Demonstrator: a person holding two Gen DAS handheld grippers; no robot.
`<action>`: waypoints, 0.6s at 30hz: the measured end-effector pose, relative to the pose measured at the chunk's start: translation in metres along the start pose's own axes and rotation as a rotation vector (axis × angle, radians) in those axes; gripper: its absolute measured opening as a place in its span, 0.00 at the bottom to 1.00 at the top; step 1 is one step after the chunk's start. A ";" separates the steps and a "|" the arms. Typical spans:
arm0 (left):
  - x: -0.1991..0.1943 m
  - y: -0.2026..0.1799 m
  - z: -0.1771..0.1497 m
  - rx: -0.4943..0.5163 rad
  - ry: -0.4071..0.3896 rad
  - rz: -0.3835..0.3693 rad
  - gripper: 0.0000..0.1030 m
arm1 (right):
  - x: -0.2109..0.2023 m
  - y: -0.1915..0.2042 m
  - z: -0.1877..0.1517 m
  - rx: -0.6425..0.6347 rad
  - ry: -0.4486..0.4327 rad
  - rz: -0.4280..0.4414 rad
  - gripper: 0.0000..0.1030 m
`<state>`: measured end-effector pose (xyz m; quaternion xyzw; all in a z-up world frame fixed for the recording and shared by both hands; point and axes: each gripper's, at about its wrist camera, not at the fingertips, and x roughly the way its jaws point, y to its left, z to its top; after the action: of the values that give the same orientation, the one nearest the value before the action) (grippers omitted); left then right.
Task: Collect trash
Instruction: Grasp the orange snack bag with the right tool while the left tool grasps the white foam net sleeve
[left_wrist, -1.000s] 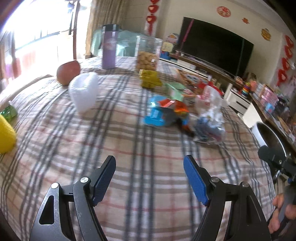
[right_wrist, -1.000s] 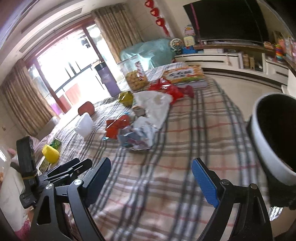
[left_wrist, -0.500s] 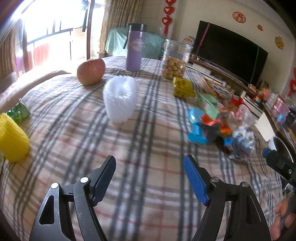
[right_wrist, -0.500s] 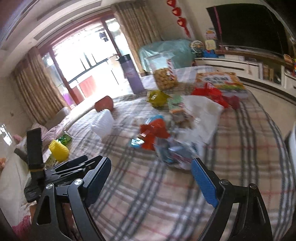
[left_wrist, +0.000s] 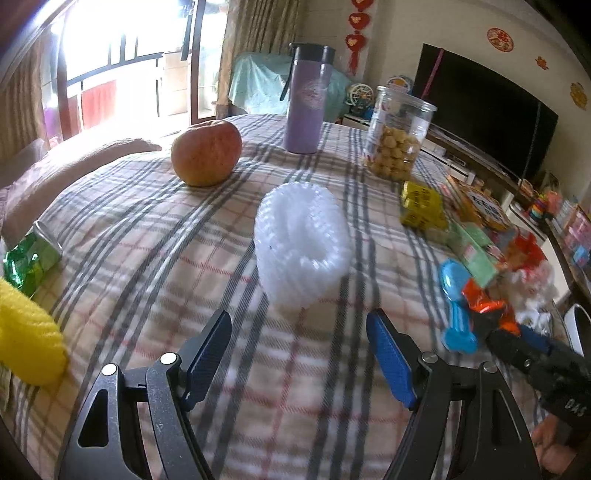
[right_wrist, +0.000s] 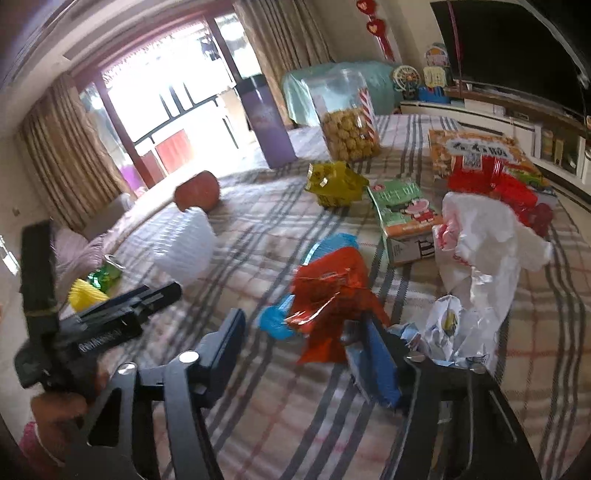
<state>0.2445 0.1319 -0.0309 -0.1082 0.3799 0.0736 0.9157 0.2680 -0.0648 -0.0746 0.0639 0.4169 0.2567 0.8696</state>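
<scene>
Now reaching step: left gripper (left_wrist: 299, 354) jaws apart, empty, short of white foam fruit net (left_wrist: 301, 245). Right gripper (right_wrist: 306, 350) jaws just closing toward red wrapper (right_wrist: 332, 291), nothing clamped. Next: advance, then pinch.

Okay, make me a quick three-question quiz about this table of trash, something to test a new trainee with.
1. What white thing lies just ahead of the left gripper?
2. True or false: the purple bottle lies on its side.
3. What fills the clear jar: A round snacks, B water, C coins?

Key:
1. The white foam fruit net.
2. False; it stands upright beyond the apple.
3. A.
</scene>
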 end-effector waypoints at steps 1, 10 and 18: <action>0.004 0.002 0.002 -0.014 -0.001 0.000 0.73 | 0.001 -0.001 0.000 0.002 0.001 -0.005 0.46; 0.022 0.004 0.009 -0.028 0.016 -0.045 0.22 | -0.002 -0.008 -0.002 0.028 -0.007 0.023 0.08; -0.006 -0.014 -0.007 0.029 -0.025 -0.066 0.17 | -0.026 -0.007 -0.006 0.036 -0.046 0.061 0.06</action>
<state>0.2381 0.1157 -0.0293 -0.1067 0.3658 0.0391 0.9237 0.2521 -0.0844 -0.0627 0.0980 0.3991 0.2739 0.8695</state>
